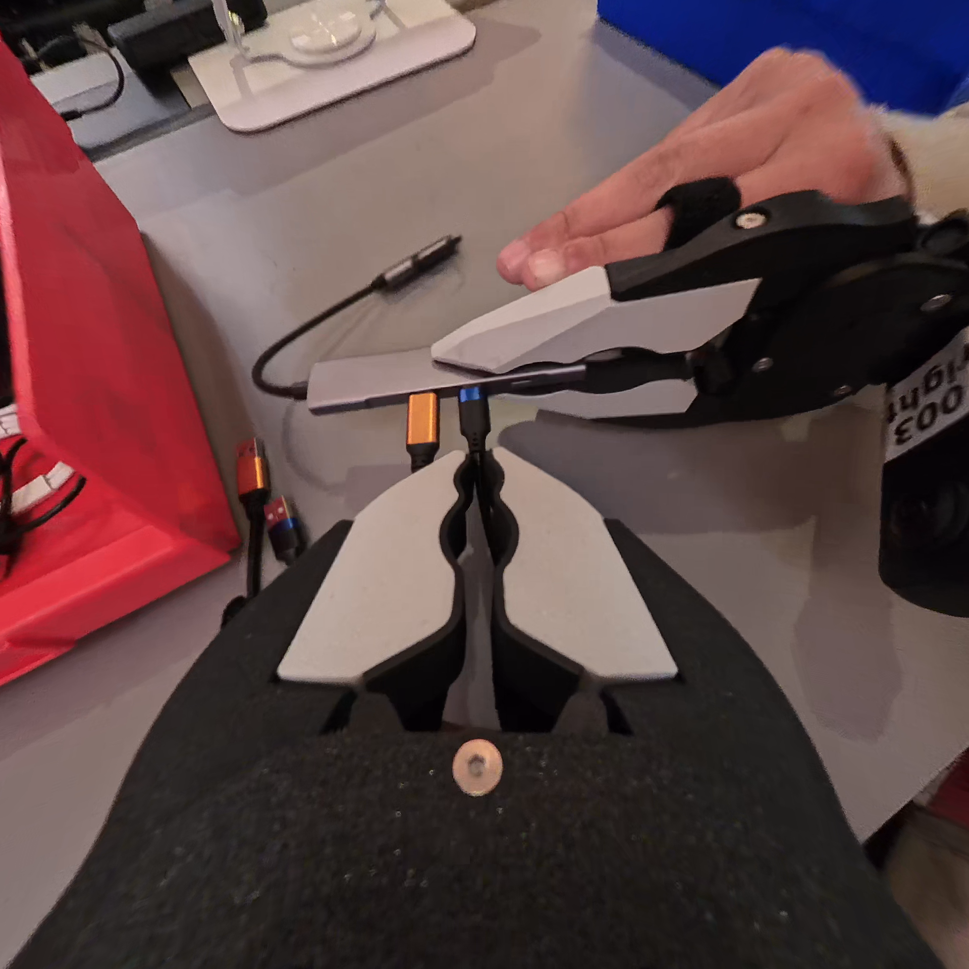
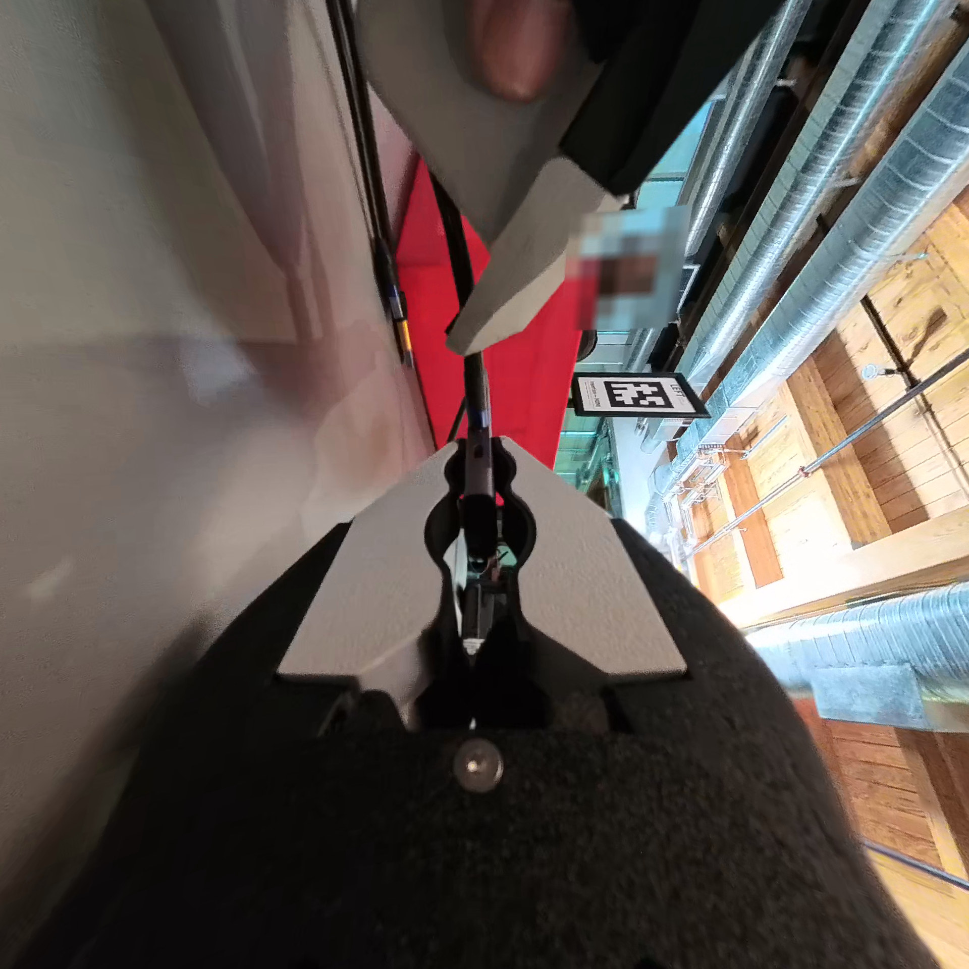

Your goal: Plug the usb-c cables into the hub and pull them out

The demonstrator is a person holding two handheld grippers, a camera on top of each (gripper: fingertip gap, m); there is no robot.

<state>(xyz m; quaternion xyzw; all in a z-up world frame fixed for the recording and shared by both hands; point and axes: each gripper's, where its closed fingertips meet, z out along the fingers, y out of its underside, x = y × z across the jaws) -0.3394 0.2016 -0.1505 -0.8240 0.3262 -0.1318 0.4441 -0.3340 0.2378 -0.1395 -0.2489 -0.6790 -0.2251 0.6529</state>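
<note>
A grey hub [image 1: 377, 380] is held level above the table. My right gripper [image 1: 487, 377] comes in from the right and is shut on the hub's right end. In the right wrist view it [image 2: 478, 445] clamps the hub [image 2: 480, 472], seen edge-on. An orange USB-C plug [image 1: 422, 424] sits in the hub's front edge. A blue-collared plug [image 1: 473, 404] is against that edge beside it. My left gripper [image 1: 478, 459] is shut on that plug's black cable [image 2: 480, 388] just behind the strain relief. One left finger [image 2: 503, 278] shows in the right wrist view.
A red bin [image 1: 78, 367] with cables stands close on the left. The cables' orange [image 1: 251, 472] and blue [image 1: 280, 519] USB-A ends lie beside it. The hub's own lead and plug [image 1: 419, 257] trail behind. A white pad [image 1: 335, 57] lies at the back. A person's hand [image 1: 708, 173] rests on the right gripper.
</note>
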